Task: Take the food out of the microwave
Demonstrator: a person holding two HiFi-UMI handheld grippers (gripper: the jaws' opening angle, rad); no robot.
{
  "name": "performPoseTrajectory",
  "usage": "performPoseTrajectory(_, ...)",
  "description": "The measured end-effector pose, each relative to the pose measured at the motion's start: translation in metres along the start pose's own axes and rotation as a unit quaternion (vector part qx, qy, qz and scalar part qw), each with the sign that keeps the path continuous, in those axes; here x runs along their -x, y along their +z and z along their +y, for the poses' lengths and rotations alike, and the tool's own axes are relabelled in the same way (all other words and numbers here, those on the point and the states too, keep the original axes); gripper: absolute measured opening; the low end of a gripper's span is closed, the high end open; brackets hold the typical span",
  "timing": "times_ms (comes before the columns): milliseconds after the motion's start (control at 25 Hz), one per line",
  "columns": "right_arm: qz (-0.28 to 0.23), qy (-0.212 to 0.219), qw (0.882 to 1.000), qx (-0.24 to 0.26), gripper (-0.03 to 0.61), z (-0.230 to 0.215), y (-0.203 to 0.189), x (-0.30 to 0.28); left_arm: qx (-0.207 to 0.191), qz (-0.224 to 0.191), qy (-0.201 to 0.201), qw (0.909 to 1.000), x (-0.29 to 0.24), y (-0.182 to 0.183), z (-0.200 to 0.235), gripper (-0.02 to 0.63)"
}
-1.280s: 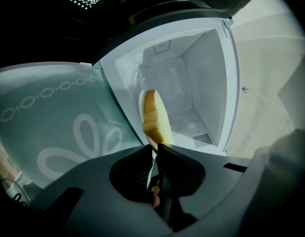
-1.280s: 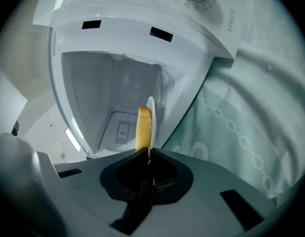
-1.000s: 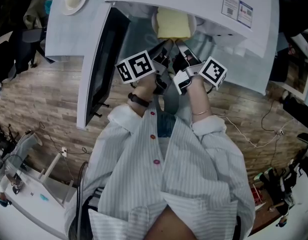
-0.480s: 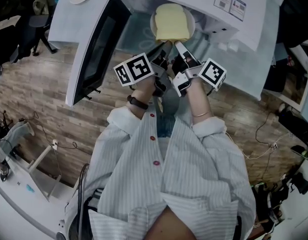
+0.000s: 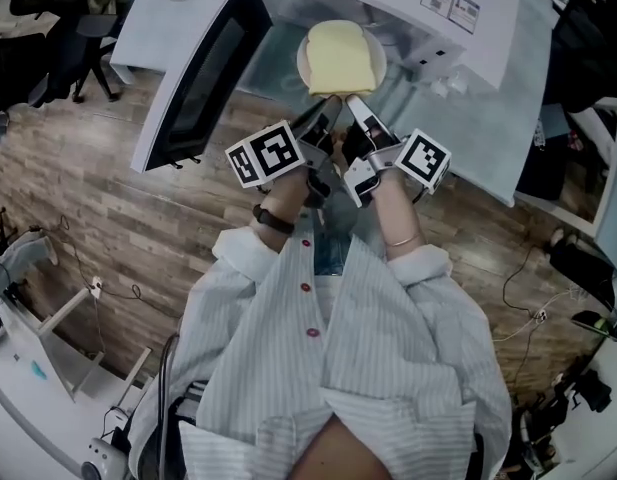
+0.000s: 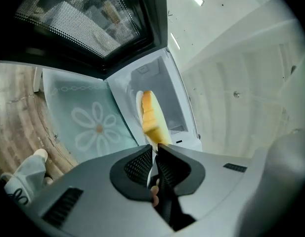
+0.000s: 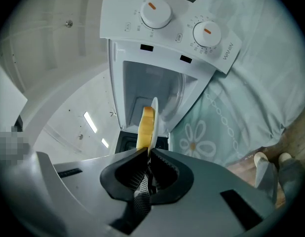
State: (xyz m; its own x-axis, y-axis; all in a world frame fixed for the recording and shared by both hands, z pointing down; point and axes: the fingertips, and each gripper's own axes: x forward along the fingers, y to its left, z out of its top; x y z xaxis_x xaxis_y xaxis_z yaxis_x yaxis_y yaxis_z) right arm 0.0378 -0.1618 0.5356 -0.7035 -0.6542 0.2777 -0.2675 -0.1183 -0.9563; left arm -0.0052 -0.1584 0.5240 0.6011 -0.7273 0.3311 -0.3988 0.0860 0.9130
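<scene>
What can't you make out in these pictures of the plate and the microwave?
Head view: the round white plate's near rim, under the left gripper and right gripper.
Right gripper view: print round the white microwave's dials, too small.
Left gripper view: yellow bread slice's face, edge-on.

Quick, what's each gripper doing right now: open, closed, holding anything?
Left gripper: closed on the plate rim.
Right gripper: closed on the same plate's rim.

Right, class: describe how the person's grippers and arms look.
The left gripper and right gripper: grey, black ribbed pads, each with a white cube of black square markers. Pale striped shirt, sleeves rolled; dark band on left wrist, thin bracelet on right.
</scene>
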Motion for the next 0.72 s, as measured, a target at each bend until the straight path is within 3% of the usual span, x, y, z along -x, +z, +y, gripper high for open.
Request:
performPoseTrajectory(480,0.007,0.054,0.998,0.023,0.041,0.009,-0.007,-0.014,-0.013,-0.030,-0.018,0.9993,0.009,0.010,0.003,0.040)
performPoseTrajectory(720,0.017,0.060,0.998,0.031,0.041,0.003,-0.015,-0.012,-0.014,-0.036,-0.013,0.9992,0.016,0.006,0.010,0.040)
